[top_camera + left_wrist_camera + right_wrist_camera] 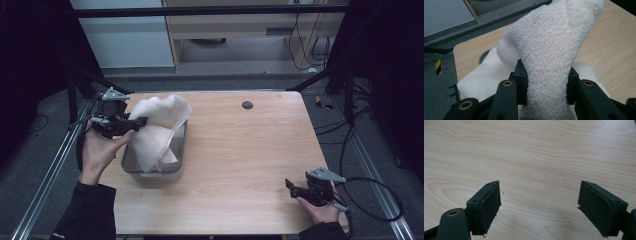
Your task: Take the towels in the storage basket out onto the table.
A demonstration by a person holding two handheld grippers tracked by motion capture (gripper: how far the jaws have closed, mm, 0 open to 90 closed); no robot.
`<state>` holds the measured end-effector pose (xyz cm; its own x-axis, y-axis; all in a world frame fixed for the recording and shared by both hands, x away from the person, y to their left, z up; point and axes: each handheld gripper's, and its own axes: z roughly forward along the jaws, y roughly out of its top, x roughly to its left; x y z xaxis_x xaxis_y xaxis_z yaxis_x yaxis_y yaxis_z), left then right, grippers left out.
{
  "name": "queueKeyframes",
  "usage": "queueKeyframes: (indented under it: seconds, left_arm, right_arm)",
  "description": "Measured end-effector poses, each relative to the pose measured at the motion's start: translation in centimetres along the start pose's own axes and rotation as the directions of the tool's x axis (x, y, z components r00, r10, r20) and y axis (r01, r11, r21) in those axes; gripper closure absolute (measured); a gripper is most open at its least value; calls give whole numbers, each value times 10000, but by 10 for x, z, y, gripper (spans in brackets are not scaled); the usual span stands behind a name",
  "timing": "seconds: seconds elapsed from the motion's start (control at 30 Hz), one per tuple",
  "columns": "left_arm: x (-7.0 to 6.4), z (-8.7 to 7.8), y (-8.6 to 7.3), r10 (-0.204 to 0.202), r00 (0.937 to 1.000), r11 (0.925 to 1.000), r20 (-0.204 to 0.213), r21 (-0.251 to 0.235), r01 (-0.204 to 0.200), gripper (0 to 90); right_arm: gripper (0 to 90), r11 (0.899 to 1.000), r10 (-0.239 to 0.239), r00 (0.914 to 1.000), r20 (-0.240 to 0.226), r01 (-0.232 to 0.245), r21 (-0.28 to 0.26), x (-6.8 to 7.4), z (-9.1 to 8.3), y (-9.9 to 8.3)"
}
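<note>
- The left gripper (546, 87) fills the bottom of the left gripper view, nearest the lens; its two black jaws are pressed in on a thick fold of white terry towel (549, 50), which rises between them toward the upper right of that frame.
- The worktop (240, 150) is a light wood-grain surface across the middle of the high view, with a small dark round disc (247, 105) set in it near its far edge, above centre.
- The towel (157, 127) is at centre left of the high view. Its top is bunched and lifted at the left gripper (137, 121), and the rest hangs down into the container below.
- A grey rectangular tub (177, 167) stands on the left part of the worktop, below the gripper. The lower end of the towel lies inside it, and more of the cloth drapes over its far rim.
- The person's left hand (100, 150), coming out of a dark sleeve at lower left, holds the left gripper beside the tub's far left corner.
- The right gripper (292, 187) is at lower right of the high view, held in the right hand (322, 210) low over the worktop near the front right corner, well apart from the tub and towel.
- In the right gripper view its jaws stand wide apart with nothing between them, only bare wood (536, 157) beyond; the dark pads (490, 205) look worn at their edges.
</note>
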<state>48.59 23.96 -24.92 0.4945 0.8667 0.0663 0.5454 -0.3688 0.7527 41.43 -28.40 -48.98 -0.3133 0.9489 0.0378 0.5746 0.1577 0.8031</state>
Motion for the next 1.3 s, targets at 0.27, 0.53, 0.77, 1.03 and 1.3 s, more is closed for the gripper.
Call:
queueKeyframes:
  seconds: [0.27,0.53,0.77,1.03,1.3]
  left_arm:
    - [-21,-4,13,531,9974,9986,489,-38,-530,650]
    - [-40,-4,24,987,9916,9950,836,35,-994,650]
    - [-58,0,31,1245,9849,9921,1206,21,-1256,649]
    - [-79,8,38,1663,9730,9852,1598,141,-1707,648]
    - [-98,18,43,2063,9597,9762,1909,265,-2151,648]
  right_arm:
    - [182,10000,49,10000,-26,-49,0,0,0,0]
    - [182,10000,36,10000,-28,-36,-36,0,-1,0]
    - [182,9999,78,10000,-57,-78,-71,0,-1,0]
    - [182,9999,75,9999,-76,-76,-91,-1,-2,0]
    - [183,9999,148,9998,-130,-149,-67,0,-2,0]
